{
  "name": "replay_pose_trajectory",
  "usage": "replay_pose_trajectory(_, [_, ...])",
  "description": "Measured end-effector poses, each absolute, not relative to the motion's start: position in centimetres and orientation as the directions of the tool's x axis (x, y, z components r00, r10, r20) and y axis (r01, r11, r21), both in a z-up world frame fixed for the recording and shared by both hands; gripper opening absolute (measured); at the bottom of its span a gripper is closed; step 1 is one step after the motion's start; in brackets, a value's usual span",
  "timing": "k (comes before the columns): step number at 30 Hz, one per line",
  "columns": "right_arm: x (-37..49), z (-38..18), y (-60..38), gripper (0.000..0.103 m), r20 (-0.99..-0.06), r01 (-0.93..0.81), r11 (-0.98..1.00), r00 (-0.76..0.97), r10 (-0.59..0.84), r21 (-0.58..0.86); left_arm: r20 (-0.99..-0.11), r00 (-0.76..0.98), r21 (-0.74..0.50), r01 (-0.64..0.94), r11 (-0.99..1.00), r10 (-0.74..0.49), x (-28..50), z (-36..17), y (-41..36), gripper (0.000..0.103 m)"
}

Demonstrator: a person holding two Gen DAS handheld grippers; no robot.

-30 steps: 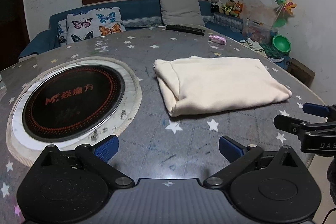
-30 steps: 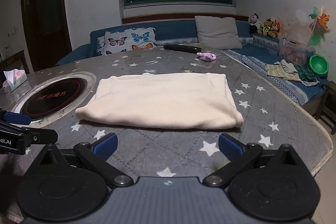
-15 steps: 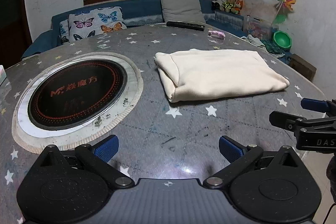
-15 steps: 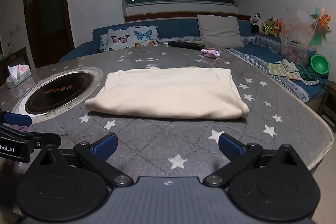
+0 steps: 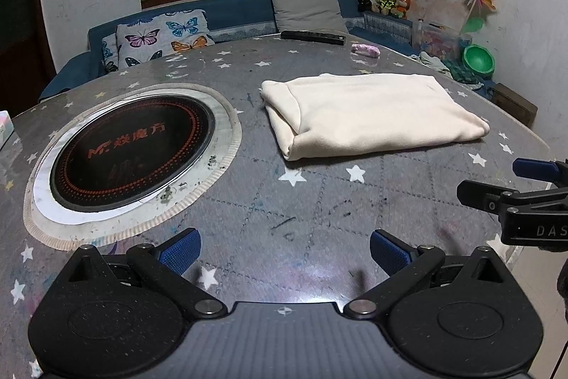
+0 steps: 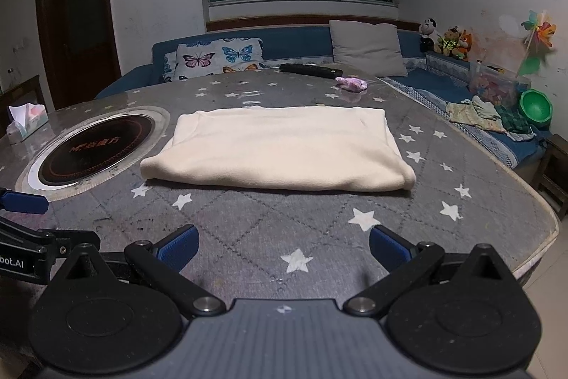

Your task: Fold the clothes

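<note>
A cream garment lies folded into a flat rectangle on the grey star-patterned table; it also shows in the right wrist view. My left gripper is open and empty, held above the table's near edge, well short of the garment. My right gripper is open and empty, also back from the garment over the near edge. The right gripper shows at the right edge of the left wrist view; the left one shows at the left edge of the right wrist view.
A round black induction hob is set into the table left of the garment. A black remote and a small pink item lie at the far edge. A tissue box stands far left. A blue sofa with cushions lies behind.
Both grippers have drawn back and risen from the garment, which now looks farther off. The garment itself has not moved.
</note>
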State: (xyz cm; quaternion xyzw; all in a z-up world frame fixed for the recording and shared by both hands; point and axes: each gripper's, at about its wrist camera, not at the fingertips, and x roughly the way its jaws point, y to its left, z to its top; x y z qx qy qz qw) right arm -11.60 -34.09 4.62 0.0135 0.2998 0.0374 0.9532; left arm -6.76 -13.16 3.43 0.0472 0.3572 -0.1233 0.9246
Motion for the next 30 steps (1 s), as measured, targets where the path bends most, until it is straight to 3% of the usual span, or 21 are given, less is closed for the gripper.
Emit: replay_pose_trajectory(30, [-12.8,5.0,-33.8,0.103,-0.563,-0.07,0.997,0.822,0.083,0.045,-0.67,0.714,-0.002,0.274,0.962,-0.205,-7.7,3.4,-13.6,0.103])
